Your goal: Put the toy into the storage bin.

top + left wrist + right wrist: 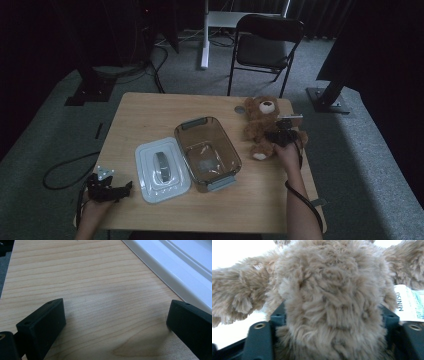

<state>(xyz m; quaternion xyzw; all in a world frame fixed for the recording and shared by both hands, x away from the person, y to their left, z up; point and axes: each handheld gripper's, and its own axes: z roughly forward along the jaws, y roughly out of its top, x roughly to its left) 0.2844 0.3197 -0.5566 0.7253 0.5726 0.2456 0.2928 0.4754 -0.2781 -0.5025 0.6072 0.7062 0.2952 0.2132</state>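
- Teddy bear [262, 125]: one, lying on the table's [150, 107] right side, its plush body between the jaws of the right gripper [281, 136], which clasp it.
- It looks light, soft and squashy; the torso is the best hold.
- Left gripper [106, 189] rests unclenched beside one white lid [161, 169].
- One clear container [207, 153] stands mid-table.

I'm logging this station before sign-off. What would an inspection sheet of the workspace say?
Surface: wooden table, light, no spills seen.
Job's things: teddy bear lying at the far right; clear box open at centre; white lid flat beside it.
Clutter: small round disc beside the bear's head.
Grippers: right gripper closed around the bear's body; left gripper open, at the near left edge.
Cables: one along the right forearm, another on the floor at left.
Surroundings: folding chair, grey carpet, dark curtains.
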